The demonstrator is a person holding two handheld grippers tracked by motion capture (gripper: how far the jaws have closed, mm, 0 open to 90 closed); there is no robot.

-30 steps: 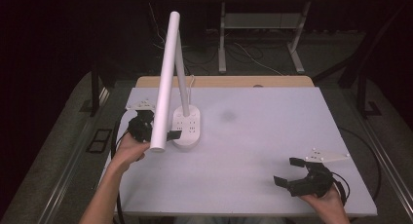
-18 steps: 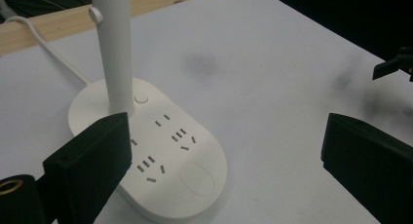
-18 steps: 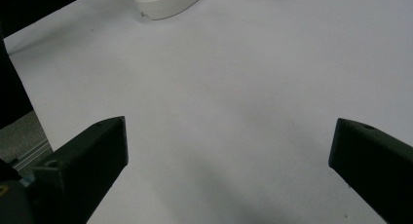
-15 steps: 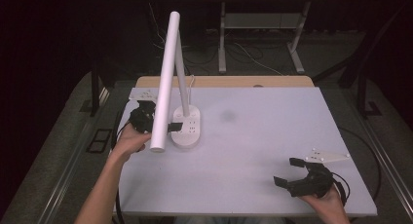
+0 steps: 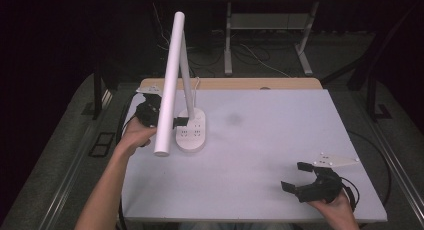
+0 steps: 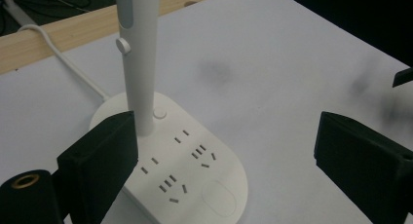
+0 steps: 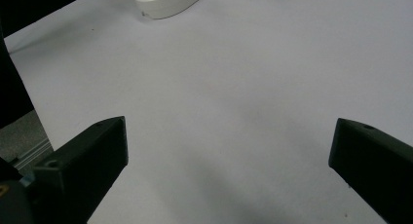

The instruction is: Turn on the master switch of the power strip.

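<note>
Lifting slightly, my left gripper point(image 5: 172, 122) closes a little (nothing pinched) beside the white plastic desk lamp point(image 5: 176, 85); right gripper point(image 5: 306, 177) spread.

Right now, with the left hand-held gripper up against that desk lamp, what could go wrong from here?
1. The left hand-held gripper has open jaws, just closing slightly, straddling the lamp's post; a skewed bite might tip the lamp base.
2. The long lamp head hangs tilted in front of the gripper in the high view, so a lifting hand could knock it.
3. The power cord trails off the table's back edge and may snag.
</note>
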